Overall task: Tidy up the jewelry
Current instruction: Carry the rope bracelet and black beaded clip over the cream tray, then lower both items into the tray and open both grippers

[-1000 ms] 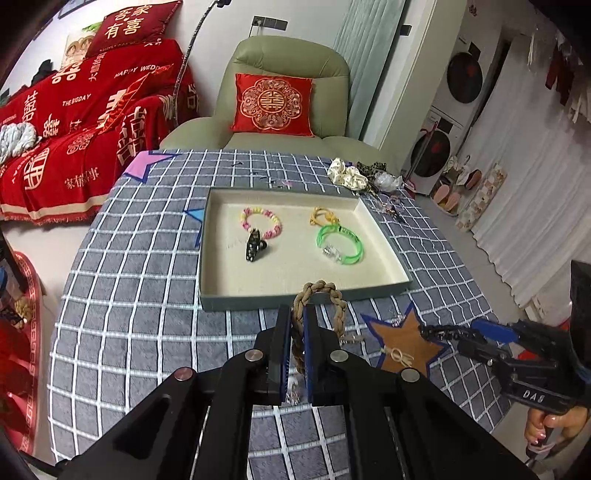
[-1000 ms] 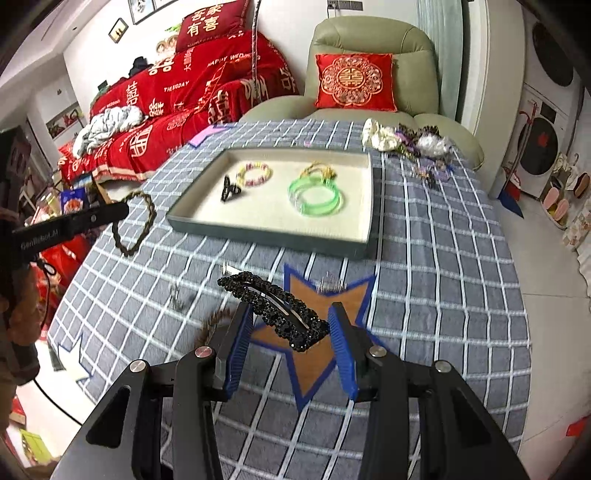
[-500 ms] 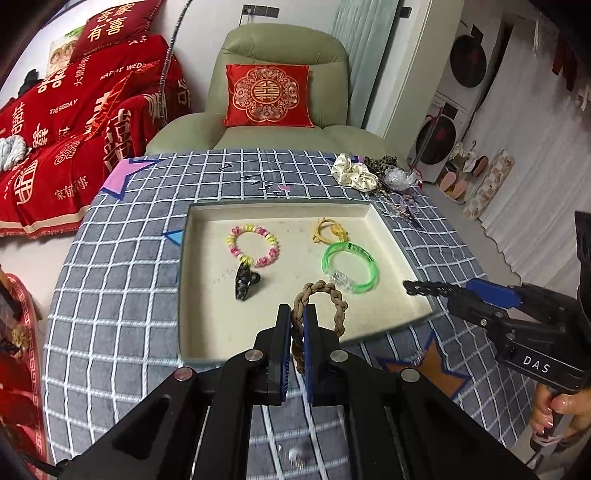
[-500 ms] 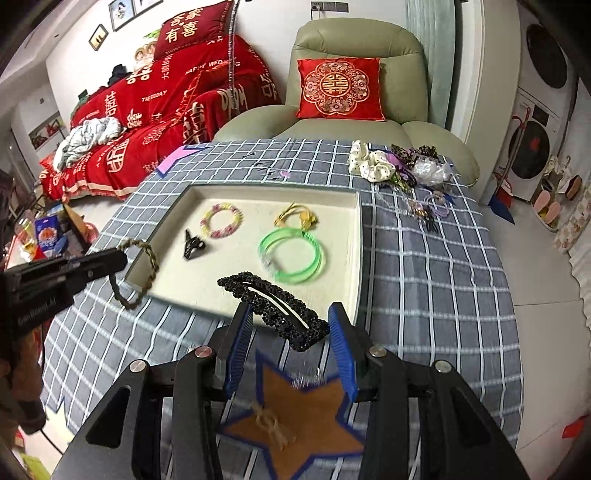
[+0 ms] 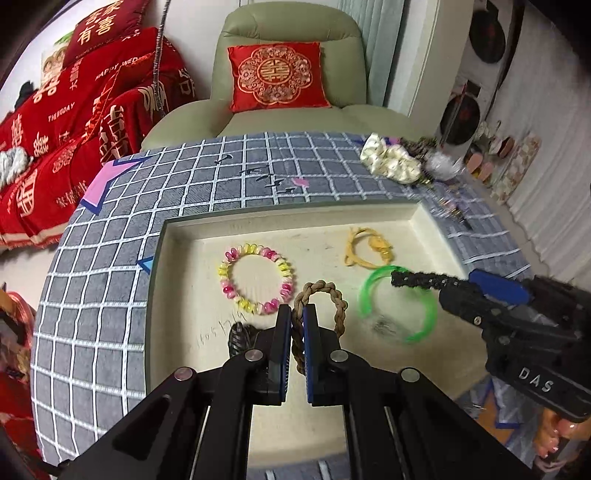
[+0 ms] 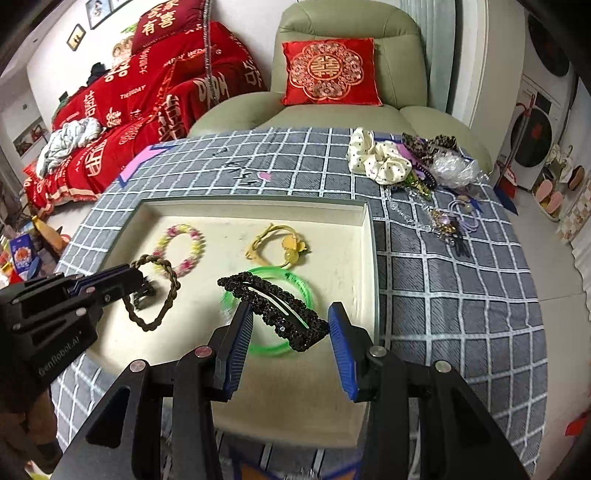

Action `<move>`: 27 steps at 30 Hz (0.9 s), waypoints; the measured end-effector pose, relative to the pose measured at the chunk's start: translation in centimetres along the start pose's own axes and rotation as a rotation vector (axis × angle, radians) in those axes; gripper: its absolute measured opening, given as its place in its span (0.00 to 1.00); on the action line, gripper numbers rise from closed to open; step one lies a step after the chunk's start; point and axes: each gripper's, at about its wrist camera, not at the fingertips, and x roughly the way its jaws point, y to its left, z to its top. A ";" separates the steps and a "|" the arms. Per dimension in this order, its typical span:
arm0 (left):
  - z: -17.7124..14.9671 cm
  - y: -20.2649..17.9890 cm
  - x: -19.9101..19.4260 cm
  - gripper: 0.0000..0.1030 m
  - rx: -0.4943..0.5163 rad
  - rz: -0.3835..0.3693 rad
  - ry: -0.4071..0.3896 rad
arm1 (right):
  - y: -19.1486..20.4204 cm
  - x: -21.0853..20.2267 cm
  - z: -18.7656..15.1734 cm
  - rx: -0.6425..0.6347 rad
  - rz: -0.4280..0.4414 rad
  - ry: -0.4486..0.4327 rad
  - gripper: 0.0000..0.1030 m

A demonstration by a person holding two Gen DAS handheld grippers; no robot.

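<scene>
Both pieces held over the tray, ready to set down

Our left gripper [image 5: 297, 325] pinches the braided band [image 5: 320, 297], our right gripper [image 6: 291, 332] clamps the black barrette [image 6: 275, 308] endwise; both hang above the tray [image 6: 371, 258], which already holds a beaded bracelet [image 5: 256, 277], green bangle [image 5: 397, 306], yellow tie [image 6: 280, 245] and a small dark clip [image 5: 238, 334].

White letters "DAS" stand on the black body of the right gripper [image 5: 430, 280] as seen from the left wrist; "GenRobot.AI" stands on the body of the left gripper [image 6: 138, 275] in the right wrist view. The red sofa throw [image 6: 155, 92] carries gold Chinese characters plus "THESDAY" and "HAPPY WED…", cut off by a fold. The red cushion [image 6: 330, 72] on the green armchair [image 6: 347, 22] bears a gold double-happiness character 囍 in a floral medallion.
</scene>
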 end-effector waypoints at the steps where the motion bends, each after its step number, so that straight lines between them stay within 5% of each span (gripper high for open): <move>1: 0.0 -0.1 0.6 0.13 0.010 0.011 0.009 | -0.1 0.6 0.1 0.004 0.000 0.006 0.44; 15: -0.5 -1.1 3.3 0.14 0.081 0.090 0.061 | -0.4 3.7 -0.2 0.007 0.007 0.066 0.46; 17: -0.5 -1.2 3.3 0.14 0.084 0.105 0.063 | -0.4 3.7 -0.1 0.010 0.011 0.067 0.49; 19: -0.4 -1.3 3.2 0.14 0.085 0.112 0.062 | -0.6 3.5 0.0 0.024 0.028 0.065 0.65; 27: -0.2 -1.4 1.7 0.14 0.076 0.125 0.041 | -1.8 0.2 0.6 0.118 0.095 -0.009 0.67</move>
